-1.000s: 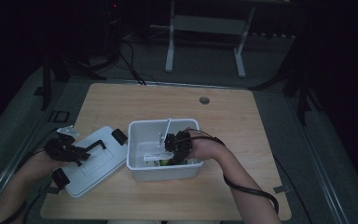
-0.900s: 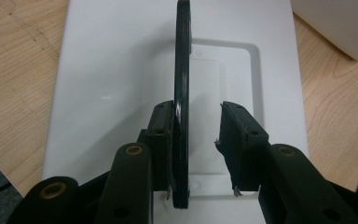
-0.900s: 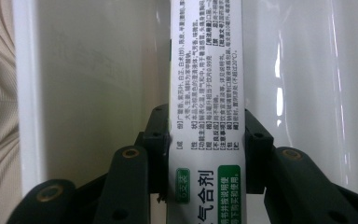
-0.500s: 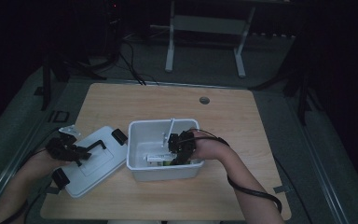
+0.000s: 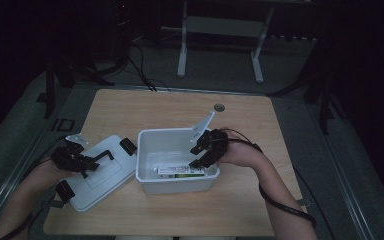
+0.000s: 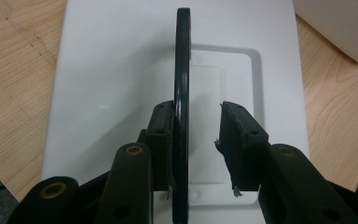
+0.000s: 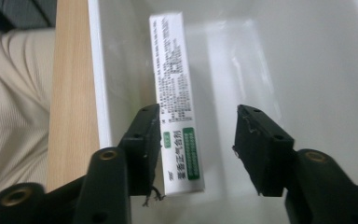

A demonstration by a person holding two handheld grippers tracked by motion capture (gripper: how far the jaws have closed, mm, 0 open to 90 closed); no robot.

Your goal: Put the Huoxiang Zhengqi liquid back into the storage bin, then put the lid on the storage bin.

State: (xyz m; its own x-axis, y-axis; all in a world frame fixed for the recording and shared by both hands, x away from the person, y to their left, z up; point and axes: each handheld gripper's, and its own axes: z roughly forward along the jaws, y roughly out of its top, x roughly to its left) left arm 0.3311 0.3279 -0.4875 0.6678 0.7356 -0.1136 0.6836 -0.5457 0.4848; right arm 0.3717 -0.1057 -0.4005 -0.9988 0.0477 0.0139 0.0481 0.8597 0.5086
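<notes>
1. At a dim wooden tabletop (image 5: 130,107), we work two hand-held grippers over an open white bin (image 5: 145,172); its lid (image 5: 102,182) lies flat just beside it.

2. The task's thing, a slim white carton (image 7: 177,98) with green print, lies inside the bin along the near wall; in the high view it shows as a pale strip (image 5: 180,171) at the bottom.

3. Our right gripper (image 5: 200,156) hangs over the bin's right end; its fingers (image 7: 144,140) have just been opening and stand apart, one close beside the carton, the other well clear, so nothing is gripped.

4. Our left gripper (image 5: 87,161) rests on the lid; one of its fingers (image 6: 161,135) sits against the upright black handle (image 6: 182,93), the other stands off with a gap, so the handle lies between them unclamped.

5. We judge the placing step done and the carton released; next, the right hand must clear the bin, and the left must close on the handle and carry the lid squarely over the rim.
</notes>
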